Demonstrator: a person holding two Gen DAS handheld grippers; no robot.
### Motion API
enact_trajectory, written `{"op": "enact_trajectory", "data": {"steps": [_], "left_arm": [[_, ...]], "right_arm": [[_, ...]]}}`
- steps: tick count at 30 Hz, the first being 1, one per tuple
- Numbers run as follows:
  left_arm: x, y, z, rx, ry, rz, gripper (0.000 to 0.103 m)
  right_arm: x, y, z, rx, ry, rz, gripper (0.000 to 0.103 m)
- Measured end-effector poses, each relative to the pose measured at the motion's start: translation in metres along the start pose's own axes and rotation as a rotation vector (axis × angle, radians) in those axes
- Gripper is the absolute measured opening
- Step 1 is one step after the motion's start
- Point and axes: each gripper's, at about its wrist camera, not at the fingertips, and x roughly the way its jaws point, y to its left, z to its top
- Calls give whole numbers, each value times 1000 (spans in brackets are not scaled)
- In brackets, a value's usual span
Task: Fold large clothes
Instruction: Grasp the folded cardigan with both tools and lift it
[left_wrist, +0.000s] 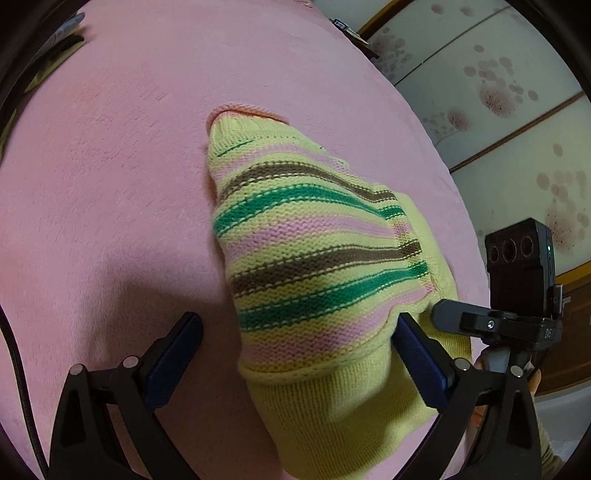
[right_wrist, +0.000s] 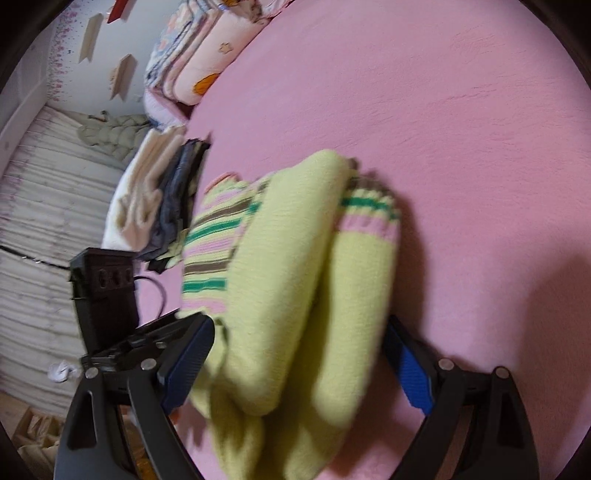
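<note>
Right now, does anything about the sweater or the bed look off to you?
Nothing is spilled or damaged. The sweater lies bunched in thick rolls on the pink bed, not flat, and one striped sleeve sticks out alone. Both the left gripper and the right gripper are open, straddling the fabric without pinching it.

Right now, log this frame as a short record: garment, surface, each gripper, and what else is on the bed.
garment: striped knit sweater, yellow-green with pink, green and brown bands, bundled into a partial fold
surface: pink bedspread
left gripper: open, jaws either side of the sweater's yellow hem
right gripper: open, jaws straddling the plain yellow folds
other items: stack of folded clothes at the bed's edge; folded quilts farther back
image quality: right wrist view motion-blurred
</note>
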Motion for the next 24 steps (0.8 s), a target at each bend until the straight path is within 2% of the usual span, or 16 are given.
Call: {"op": "enact_trajectory", "data": {"steps": [3,4,5,6,9,12,16,24], "left_arm": [[-1,-1,-1,6,3,-19,90],[-1,-1,-2,10,8,-35,82],[-2,-1,-1,12,12,-49,73],[-2,-2,-2,14,17,-60,70],[-3,-8,-2,33,12,-47,68],[-9,-12,-3,54,2,-35,62],[-21,-28,-4,97,-17,0,57],[-66,-70,-5,182,-39,60,56]], "right_arm": [[9,5,2,-14,14,-28,91],[10,6,2,-17,5,-29,90],[10,5,1,-17,0,-29,85],[11,4,2,-14,-2,-22,77],[11,-2,2,16,-6,28,61],[8,-1,-1,12,-20,33,52],[1,11,-5,-6,-44,10,46],[-20,45,-28,2,-99,8,44]]}}
